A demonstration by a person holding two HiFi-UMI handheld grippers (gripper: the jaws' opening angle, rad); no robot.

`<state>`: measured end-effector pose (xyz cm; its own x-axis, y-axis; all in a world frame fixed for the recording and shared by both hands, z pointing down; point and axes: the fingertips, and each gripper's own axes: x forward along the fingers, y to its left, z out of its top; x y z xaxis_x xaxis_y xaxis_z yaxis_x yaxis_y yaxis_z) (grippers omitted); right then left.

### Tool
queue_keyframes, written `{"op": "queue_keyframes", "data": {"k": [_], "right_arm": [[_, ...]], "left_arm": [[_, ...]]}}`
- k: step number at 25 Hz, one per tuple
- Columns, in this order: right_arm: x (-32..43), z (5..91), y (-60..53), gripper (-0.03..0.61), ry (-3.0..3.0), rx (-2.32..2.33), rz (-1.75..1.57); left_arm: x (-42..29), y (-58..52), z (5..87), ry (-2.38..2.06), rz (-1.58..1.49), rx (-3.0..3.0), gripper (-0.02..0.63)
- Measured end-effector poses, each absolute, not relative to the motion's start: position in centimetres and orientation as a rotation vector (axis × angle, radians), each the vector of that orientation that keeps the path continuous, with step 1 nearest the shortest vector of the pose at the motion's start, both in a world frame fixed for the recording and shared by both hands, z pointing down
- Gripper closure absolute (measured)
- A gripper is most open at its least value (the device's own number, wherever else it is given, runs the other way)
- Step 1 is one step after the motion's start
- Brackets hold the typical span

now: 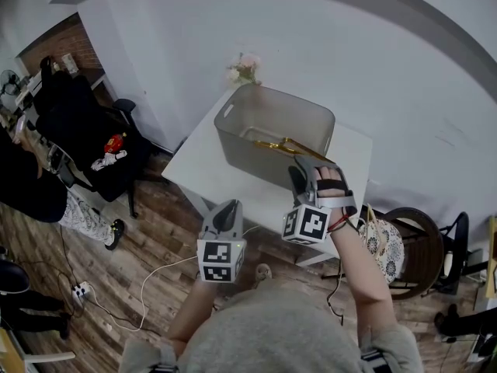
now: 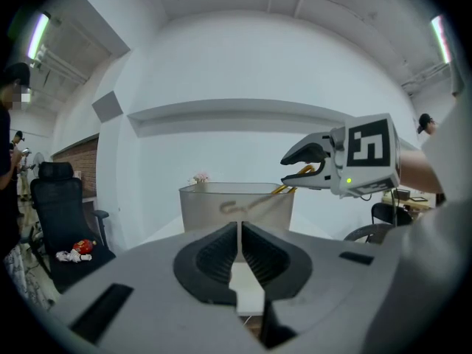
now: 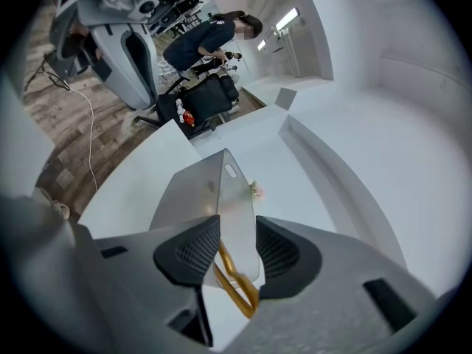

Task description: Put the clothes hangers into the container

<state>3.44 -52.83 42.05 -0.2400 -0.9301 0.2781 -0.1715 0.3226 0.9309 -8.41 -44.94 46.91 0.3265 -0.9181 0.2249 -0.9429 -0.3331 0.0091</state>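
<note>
Right gripper view shows your right hand-held gripper [image 3: 236, 227] with its jaws spread wide. A gold loop of the clothes hangers [image 3: 237, 282] sits in the gap between them. The pads stand clear of it on both sides, so you are not pinching it.

From the head view, the hangers lie inside the grey container [image 1: 233, 119], just ahead of that hand-held gripper. Their long axis runs away from its tips, slanting across the container's floor. The near end rises toward the rim right at your jaws. The container stands on the white tabletop [image 1: 203, 173], directly in front of the right hand-held gripper.

Your left hand-held gripper [image 1: 227, 212] has its jaws pressed together on nothing. It hangs well behind and to the left of the right one, back at the tabletop's near edge. The right hand is much the nearer one to the work.

What matters for the next move is that the loop lies inside your open right jaws, along the line they point. Backing out straight along that line should leave the hangers where they are, while a sideways swing could snag the loop and lift it over the rim. I see no hanger outside the container.
</note>
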Motion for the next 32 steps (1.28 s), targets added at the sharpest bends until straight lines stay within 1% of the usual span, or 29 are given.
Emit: {"op": "queue_keyframes", "data": {"k": [22, 25, 32], "right_arm": [[2.4, 43.7, -35.6, 0.431, -1.619, 1.111, -0.916], [2.3, 44.0, -32.7, 0.447, -1.626, 1.13, -0.897], [2.2, 44.3, -26.9, 0.519, -1.63, 1.163, -0.87]], "left_arm": [[-11.2, -30.2, 47.9, -1.687, 0.278, 2.509, 0.594], [-11.4, -27.7, 48.2, -1.68, 0.279, 2.509, 0.594], [-11.1, -22.4, 48.1, -1.651, 0.256, 2.515, 0.594]]}}
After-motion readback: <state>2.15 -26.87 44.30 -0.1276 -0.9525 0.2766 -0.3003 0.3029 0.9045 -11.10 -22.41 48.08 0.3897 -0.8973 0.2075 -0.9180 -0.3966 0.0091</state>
